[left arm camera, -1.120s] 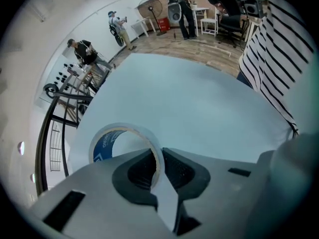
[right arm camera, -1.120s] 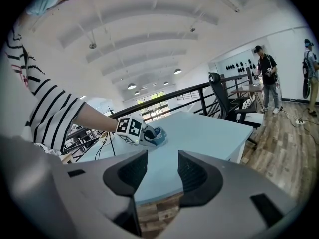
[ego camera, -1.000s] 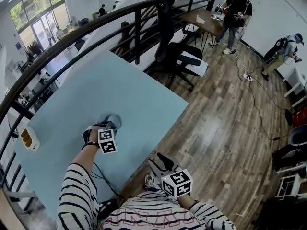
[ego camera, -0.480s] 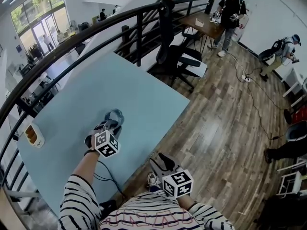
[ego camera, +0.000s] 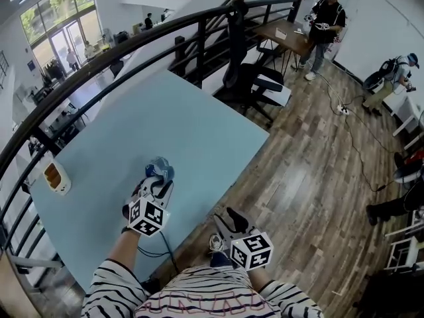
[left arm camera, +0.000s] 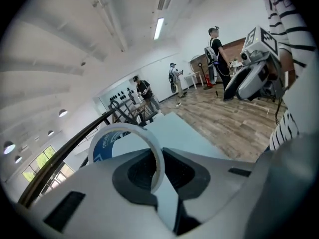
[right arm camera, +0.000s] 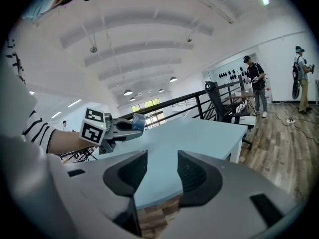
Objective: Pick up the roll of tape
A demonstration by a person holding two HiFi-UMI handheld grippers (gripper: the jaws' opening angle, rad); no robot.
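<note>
Left gripper (ego camera: 158, 183) clamps the roll of tape (left arm camera: 125, 128) by its wall above the table's (ego camera: 199, 131) near edge, hole seemingly facing along the jaws; right gripper (right arm camera: 162, 171) gapes empty.

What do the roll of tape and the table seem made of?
The roll of tape: thin ring, white edge, blue printed face; probably plastic film on a paper core, though unclear. The table: pale blue, smooth, matte top without grain; likely laminate or painted board.
</note>
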